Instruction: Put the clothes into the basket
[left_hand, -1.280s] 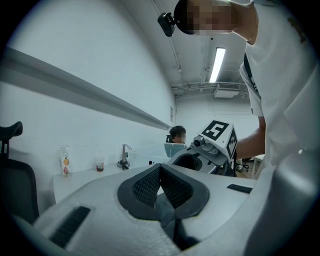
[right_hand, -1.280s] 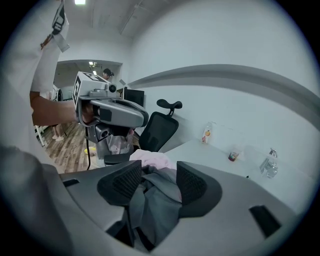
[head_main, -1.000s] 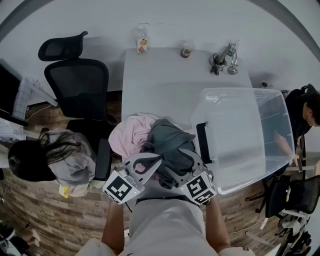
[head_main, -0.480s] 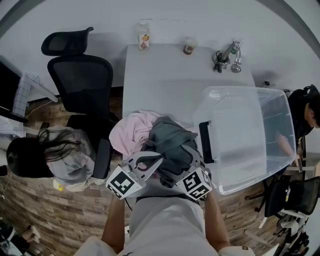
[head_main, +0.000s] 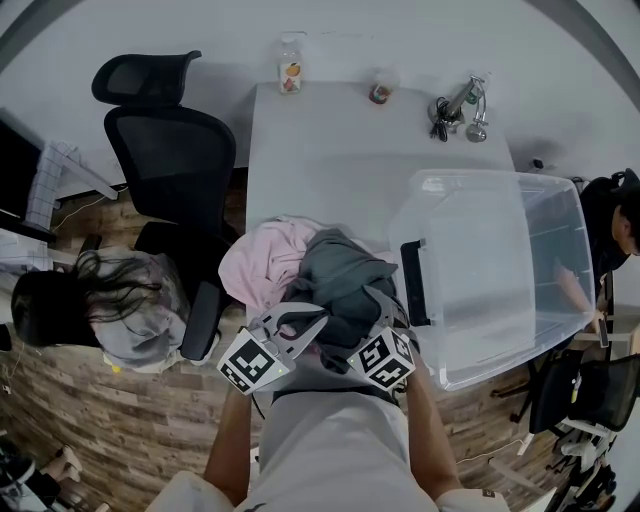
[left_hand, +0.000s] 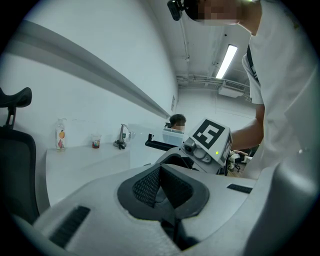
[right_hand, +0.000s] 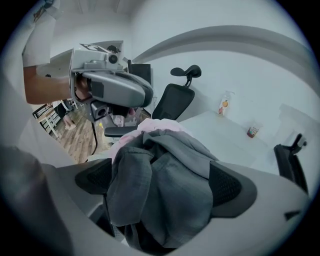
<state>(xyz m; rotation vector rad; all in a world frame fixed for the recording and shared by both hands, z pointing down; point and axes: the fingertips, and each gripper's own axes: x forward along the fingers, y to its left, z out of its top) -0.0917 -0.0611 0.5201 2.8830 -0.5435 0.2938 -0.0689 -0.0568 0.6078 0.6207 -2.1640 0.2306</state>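
Observation:
A grey garment (head_main: 335, 280) lies on a pink one (head_main: 255, 265) at the near edge of the white table (head_main: 330, 150). The clear plastic basket (head_main: 540, 260) stands to their right, with nothing in it. My right gripper (head_main: 362, 318) points down into the pile. Its jaws have just been opening and stand wide, with the grey garment (right_hand: 165, 185) bunched between the pads (right_hand: 231, 187). My left gripper (head_main: 305, 322) hovers beside it at the pile's near side. In the left gripper view its pads (left_hand: 150, 185) meet with nothing between them.
A black office chair (head_main: 170, 160) stands left of the table, and a seated person (head_main: 90, 310) is nearer on that side. A bottle (head_main: 290, 75), a cup (head_main: 381, 92) and a metal bunch (head_main: 460, 105) line the far edge. Another person (head_main: 615, 225) sits beyond the basket.
Both grippers have sunk lower onto the clothes pile. The right gripper's marker cube has shifted slightly left toward the grey garment.

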